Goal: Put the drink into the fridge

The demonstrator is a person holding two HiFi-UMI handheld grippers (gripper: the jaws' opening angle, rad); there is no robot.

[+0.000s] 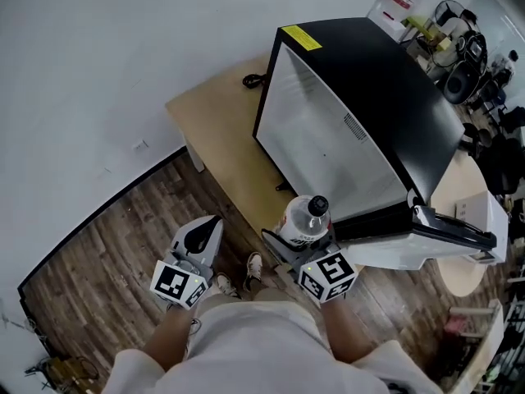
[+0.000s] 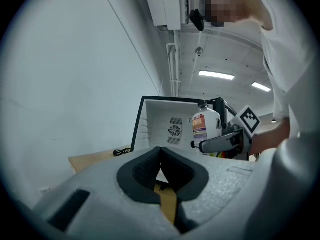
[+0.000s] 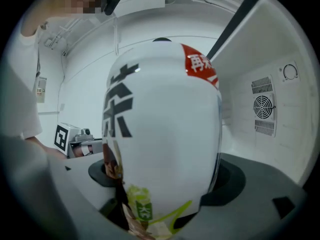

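The drink (image 1: 305, 218) is a white plastic bottle with a black cap, standing upright between the jaws of my right gripper (image 1: 299, 249). That gripper is shut on it. It is held just in front of the open black fridge (image 1: 369, 113), whose white inside is bare. The bottle (image 3: 165, 134) fills the right gripper view, with the fridge's back wall and fan grille (image 3: 263, 106) behind it. My left gripper (image 1: 199, 238) hangs to the left, lower, over the floor. Its black pads (image 2: 145, 176) meet with nothing between them. In the left gripper view the bottle (image 2: 204, 126) shows before the fridge (image 2: 170, 126).
The fridge stands on a light wooden table (image 1: 221, 130) with a black cable (image 1: 252, 80) behind it. Its white-lined door (image 1: 443, 236) swings open to the right. Shelves of clutter (image 1: 467, 48) are at the far right. Wood floor (image 1: 98, 269) lies at left.
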